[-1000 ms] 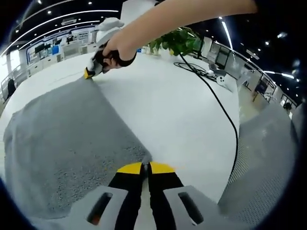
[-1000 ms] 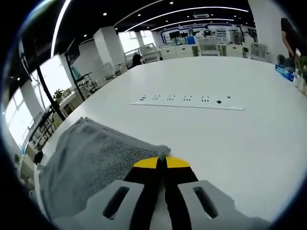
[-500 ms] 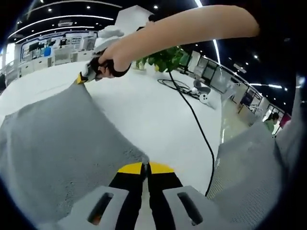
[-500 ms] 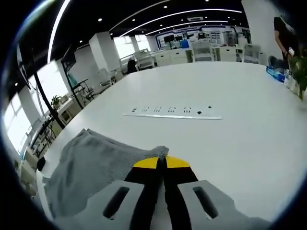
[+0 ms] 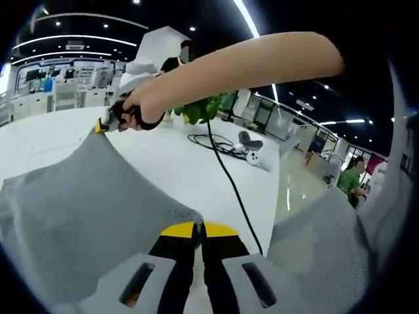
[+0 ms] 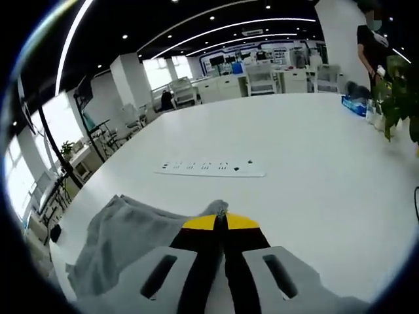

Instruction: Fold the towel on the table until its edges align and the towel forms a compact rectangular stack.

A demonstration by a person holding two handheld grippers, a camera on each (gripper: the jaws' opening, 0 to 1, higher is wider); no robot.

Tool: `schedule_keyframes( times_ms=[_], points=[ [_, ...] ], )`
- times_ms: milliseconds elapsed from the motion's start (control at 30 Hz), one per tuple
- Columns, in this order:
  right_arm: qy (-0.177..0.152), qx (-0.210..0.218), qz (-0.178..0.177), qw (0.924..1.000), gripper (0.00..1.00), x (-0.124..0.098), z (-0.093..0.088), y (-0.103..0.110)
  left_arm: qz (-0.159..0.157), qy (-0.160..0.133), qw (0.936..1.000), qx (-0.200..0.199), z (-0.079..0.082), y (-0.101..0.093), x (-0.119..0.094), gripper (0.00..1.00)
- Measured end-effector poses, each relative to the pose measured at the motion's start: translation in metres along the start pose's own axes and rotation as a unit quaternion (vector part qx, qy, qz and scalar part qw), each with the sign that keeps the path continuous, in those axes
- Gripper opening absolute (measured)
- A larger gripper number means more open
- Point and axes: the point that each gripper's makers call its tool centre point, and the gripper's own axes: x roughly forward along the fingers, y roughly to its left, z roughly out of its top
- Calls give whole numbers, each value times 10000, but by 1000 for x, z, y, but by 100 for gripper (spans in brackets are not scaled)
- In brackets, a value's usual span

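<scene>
Well, the table (image 6: 314,150) is white and broad, running off toward 12 o'clock in the right gripper view. Over it the grey towel (image 5: 78,209) is held up by two corners, its cloth stretched between them in the left gripper view and sagging toward 7 o'clock (the lower folds bunch near the table edge in the right gripper view).

A person's bare arm (image 5: 242,65) crosses the left gripper view from 2 o'clock to 10 o'clock, ending at the right gripper (image 5: 103,124), which pinches the far corner. The left gripper (image 5: 198,227) has its yellow-tipped jaws closed tight on the near corner at 6 o'clock.

A black cable (image 5: 229,183) trails across the table toward 1 o'clock, past a green plant (image 5: 200,108). A white power strip (image 6: 209,169) lies flat at 12 o'clock in the right gripper view, well apart from the towel.
</scene>
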Motion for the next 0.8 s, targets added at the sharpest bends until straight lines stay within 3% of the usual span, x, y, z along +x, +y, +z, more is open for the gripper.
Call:
schedule_keyframes(
  times_ms=[300, 467, 800],
  points=[
    [-199, 85, -42, 9998, 1, -17, 21, -1, -9, -225, 9997, -3, 18, -6, -10, 3],
    [-238, 68, -60, 9997, 1, -18, 27, 3, 150, -291, 9994, -98, 20, 7, -23, 3],
    [-333, -115, 139, 9993, 1, -12, 46, 40, 550, -636, 9955, -441, 23, 24, -64, 3]
  ],
)
